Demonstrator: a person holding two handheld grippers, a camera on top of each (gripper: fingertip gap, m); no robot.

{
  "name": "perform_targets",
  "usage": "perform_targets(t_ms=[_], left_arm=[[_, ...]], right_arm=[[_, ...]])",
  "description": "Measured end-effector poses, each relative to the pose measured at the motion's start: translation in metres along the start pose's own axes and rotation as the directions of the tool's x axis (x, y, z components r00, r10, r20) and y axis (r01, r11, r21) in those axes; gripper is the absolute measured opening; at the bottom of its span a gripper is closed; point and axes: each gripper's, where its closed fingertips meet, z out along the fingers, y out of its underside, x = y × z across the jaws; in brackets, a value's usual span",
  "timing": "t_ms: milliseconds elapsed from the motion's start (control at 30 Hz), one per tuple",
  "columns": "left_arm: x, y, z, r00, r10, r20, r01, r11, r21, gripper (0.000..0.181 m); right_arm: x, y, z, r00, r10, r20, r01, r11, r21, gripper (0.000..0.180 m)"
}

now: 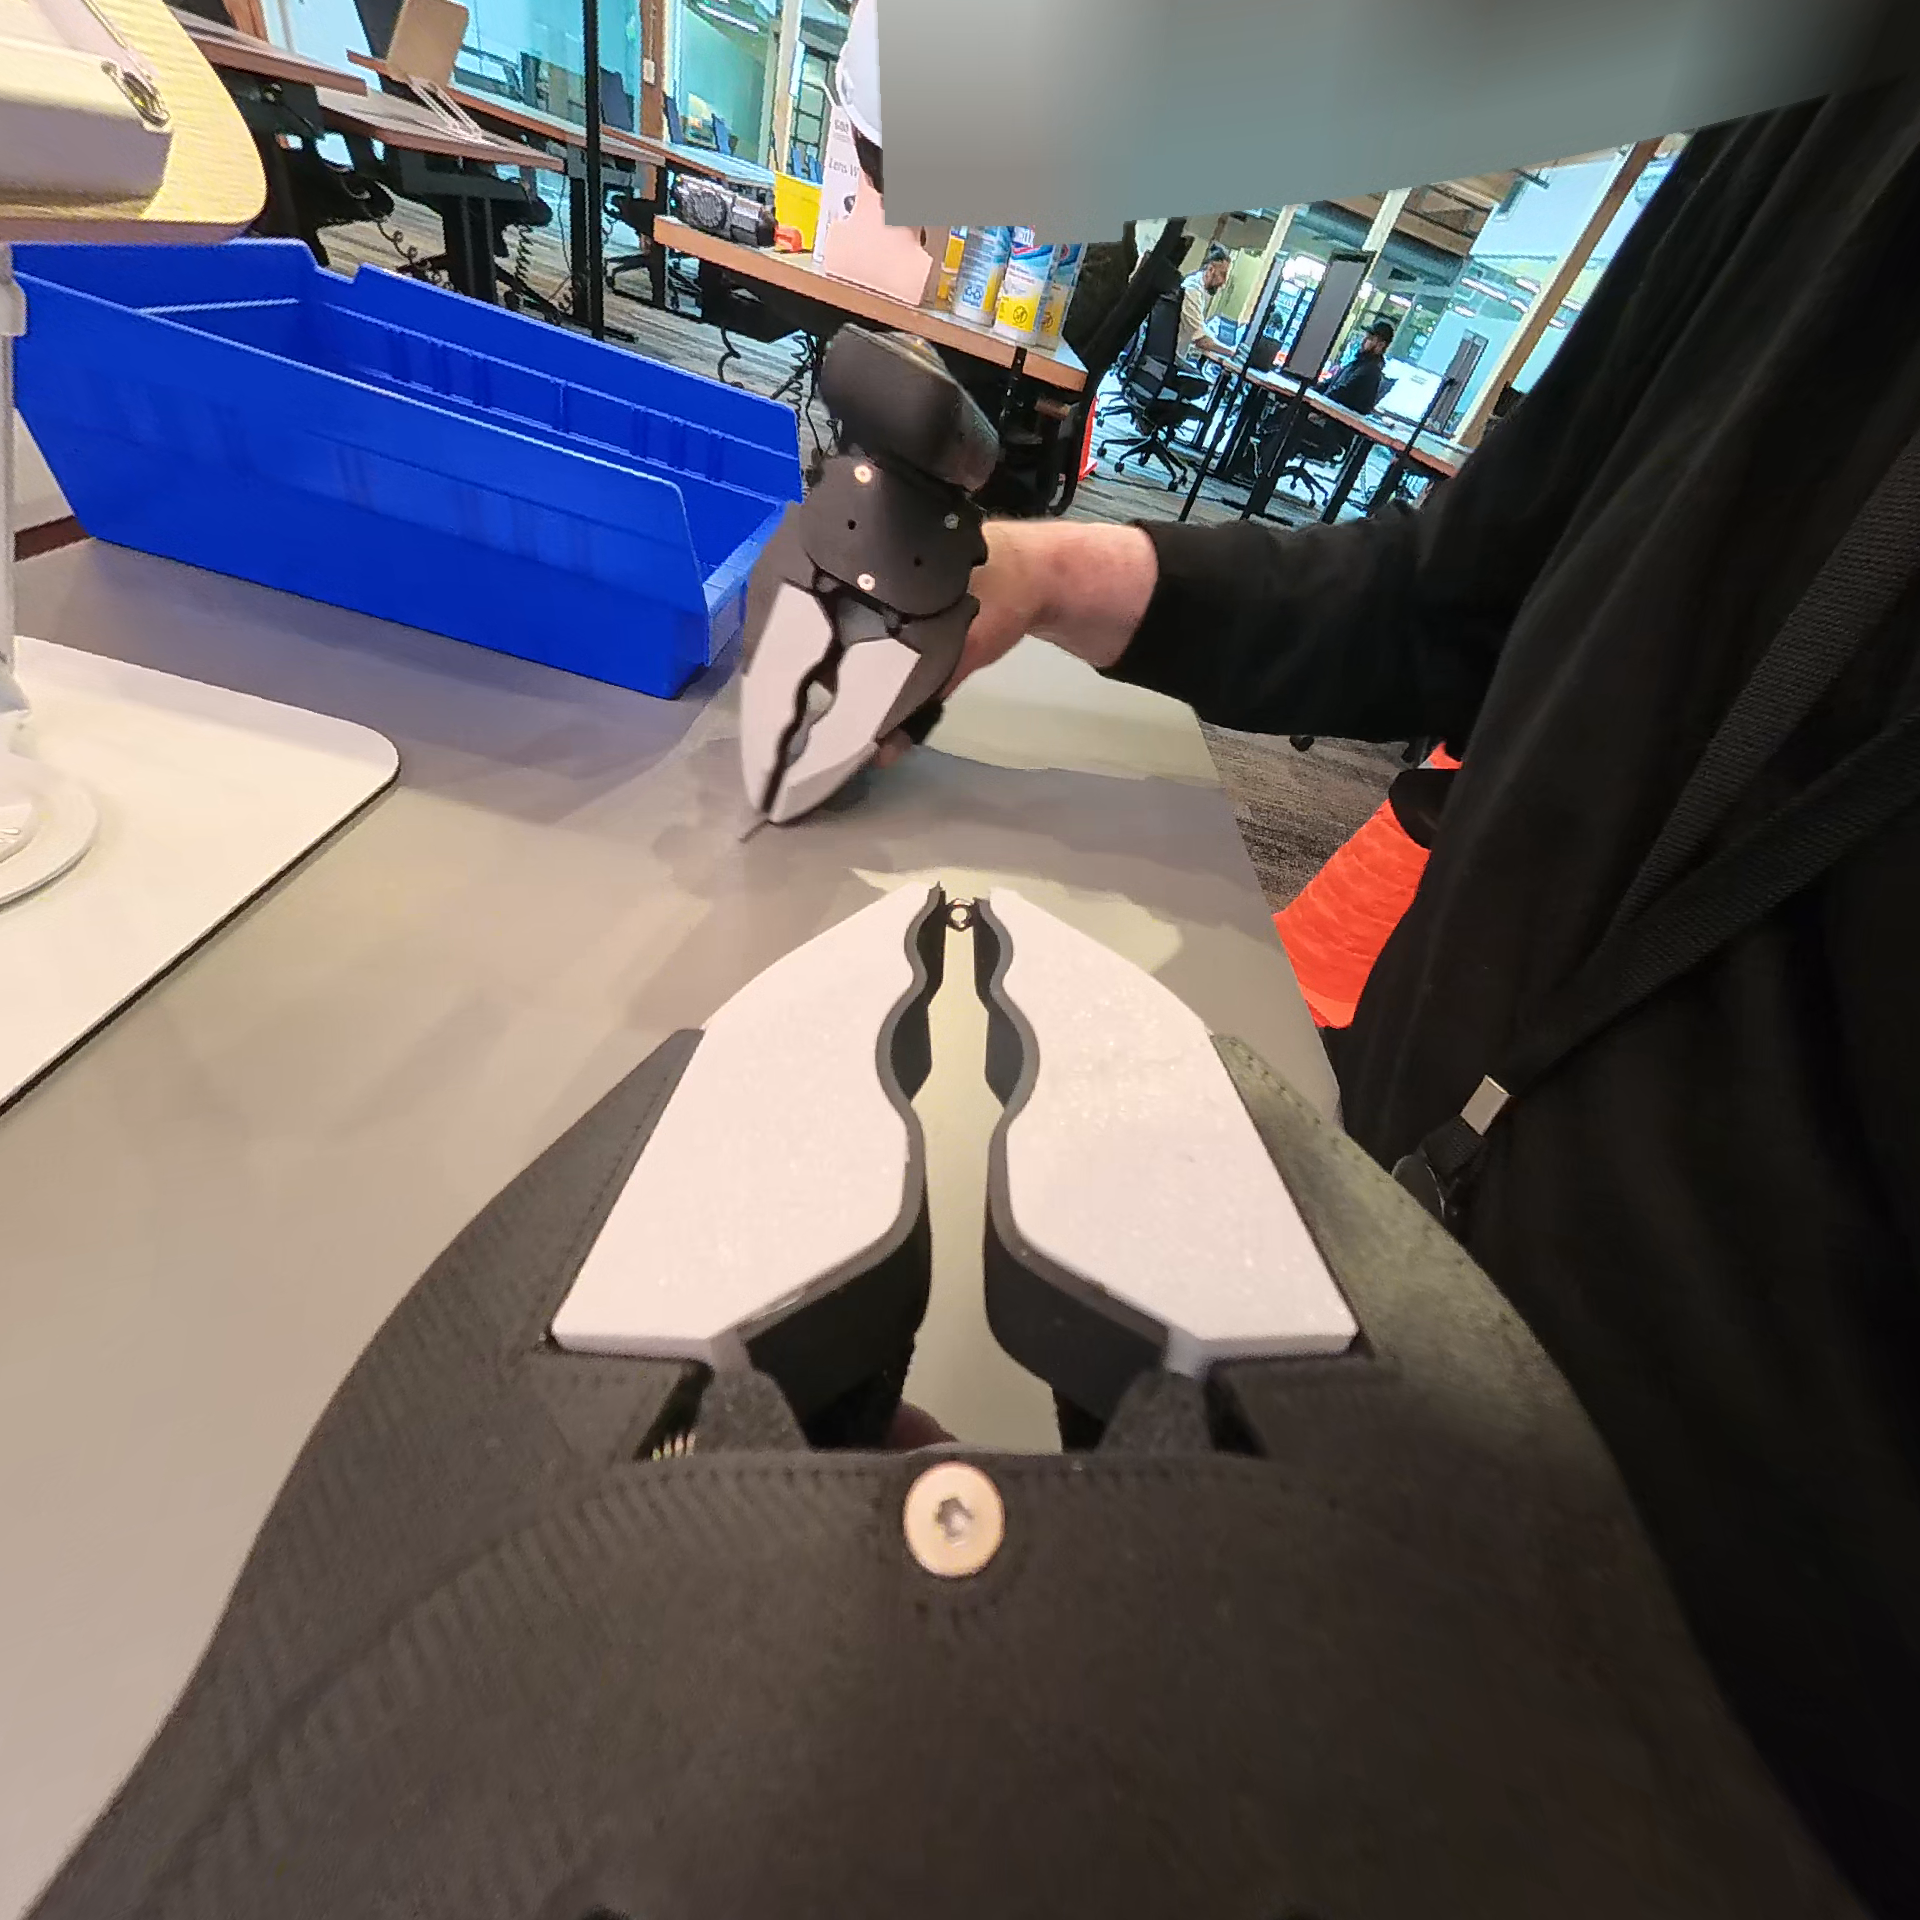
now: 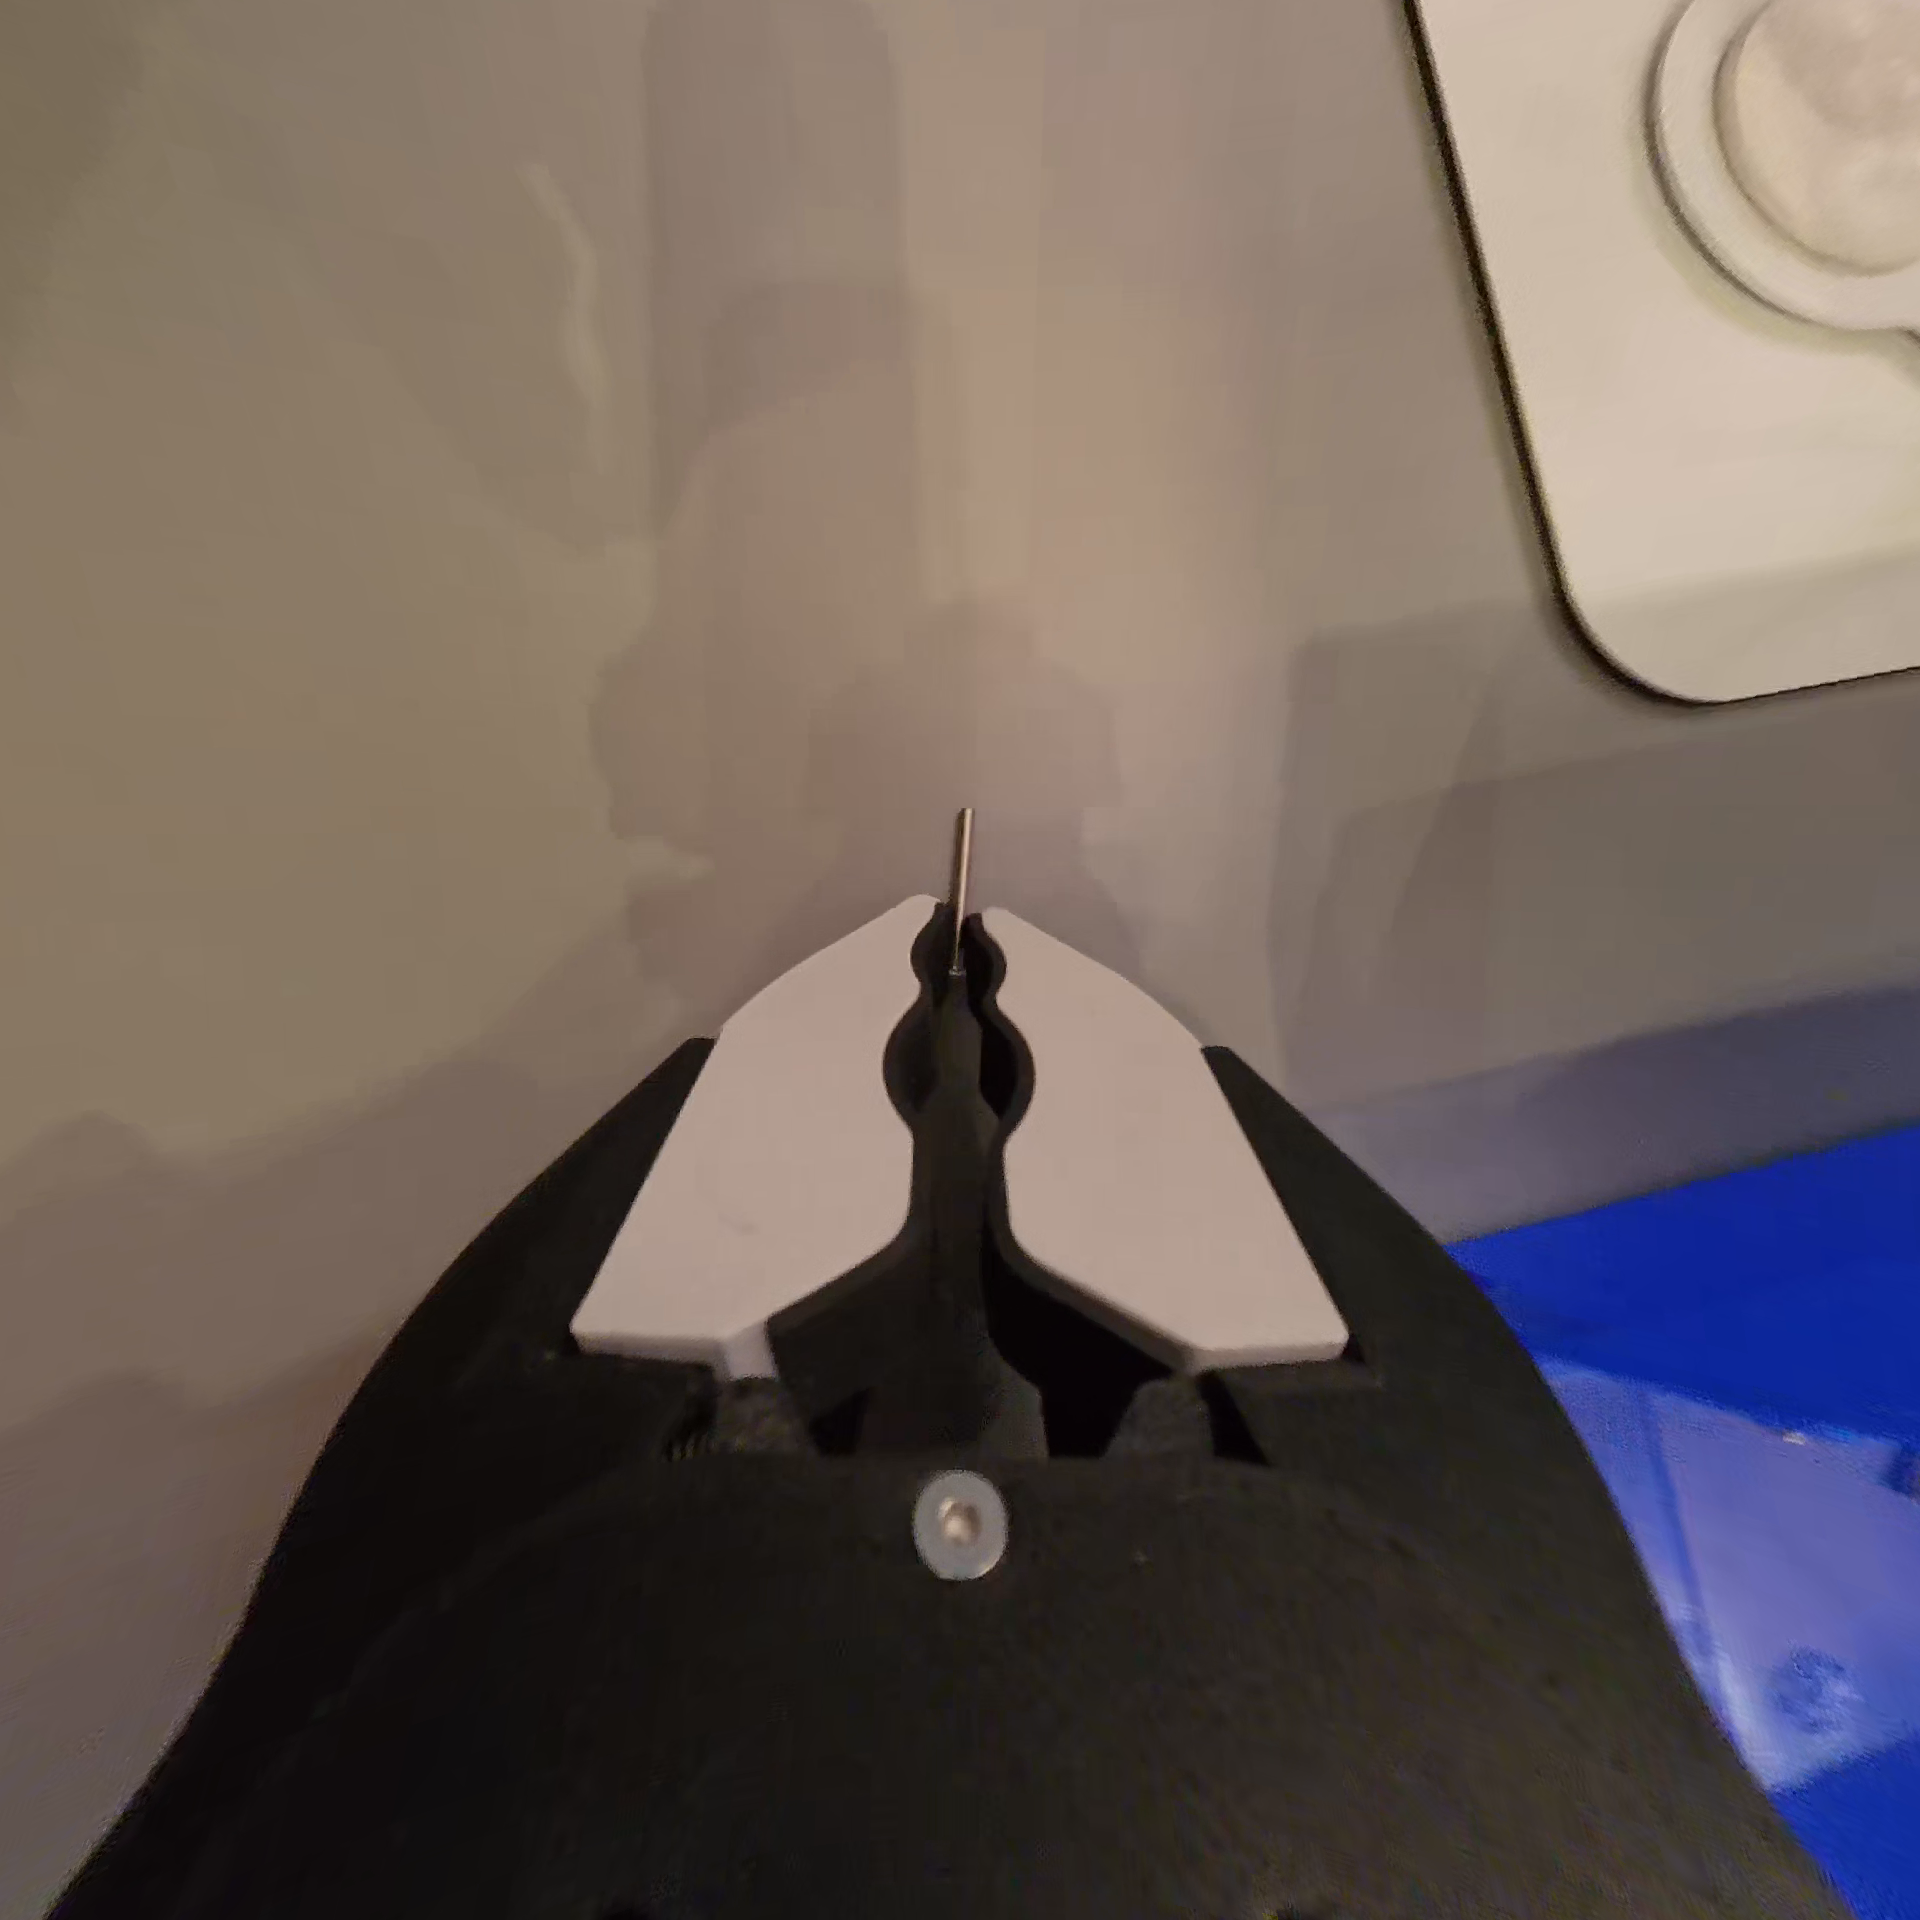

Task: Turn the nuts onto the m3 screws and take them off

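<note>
My left gripper (image 1: 958, 912) is shut on a small metal nut (image 1: 960, 914) pinched at its very tips, held above the grey table (image 1: 468, 987). My right gripper (image 2: 960, 916) is shut on a thin metal screw (image 2: 962, 862) whose shaft sticks out past the tips, pointing down at the table. The right gripper also shows in the left wrist view (image 1: 767, 805), held by a person's hand (image 1: 1060, 592), with the screw (image 1: 750, 828) tip touching or just above the table, a short way beyond my left gripper.
A blue plastic bin (image 1: 416, 447) stands at the back left of the table and shows at the lower right of the right wrist view (image 2: 1683, 1403). A white stand base (image 1: 187, 810) lies at the left. The person's black-clad body (image 1: 1714, 935) is on the right, by the table's edge. Spacing between my two grippers at the tips: around 25 cm.
</note>
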Motion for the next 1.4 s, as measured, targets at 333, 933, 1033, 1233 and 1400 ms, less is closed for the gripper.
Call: perform_targets(t_ms=[333, 933, 1033, 1233, 1400], left_arm=[[0.003, -0.001, 0.003, 1.0, -0.004, -0.008, 0.004, 1.0, 0.007, 0.004], [-0.002, 0.004, 0.005, 0.997, -0.082, -0.011, 0.082, 0.996, 0.031, 0.004], [-0.003, 0.005, 0.005, 0.993, -0.112, -0.023, 0.113, 0.993, 0.038, 0.004], [-0.002, 0.003, 0.002, 0.985, -0.166, -0.047, 0.168, 0.985, 0.05, 0.004], [0.002, 0.003, 0.002, 0.978, -0.196, -0.068, 0.198, 0.98, 0.028, 0.004]], right_arm=[[-0.012, 0.007, -0.007, 0.996, 0.089, -0.032, -0.088, 0.996, 0.034, 0.004], [-0.036, -0.054, -0.016, 0.999, 0.032, 0.021, -0.036, 0.965, 0.259, 0.002], [-0.053, -0.088, -0.019, 0.997, -0.08, 0.022, 0.07, 0.951, 0.3, 0.002], [-0.081, -0.145, -0.019, 0.945, -0.323, -0.05, 0.321, 0.889, 0.325, 0.002], [-0.086, -0.165, -0.01, 0.892, -0.436, -0.115, 0.449, 0.838, 0.308, 0.002]])
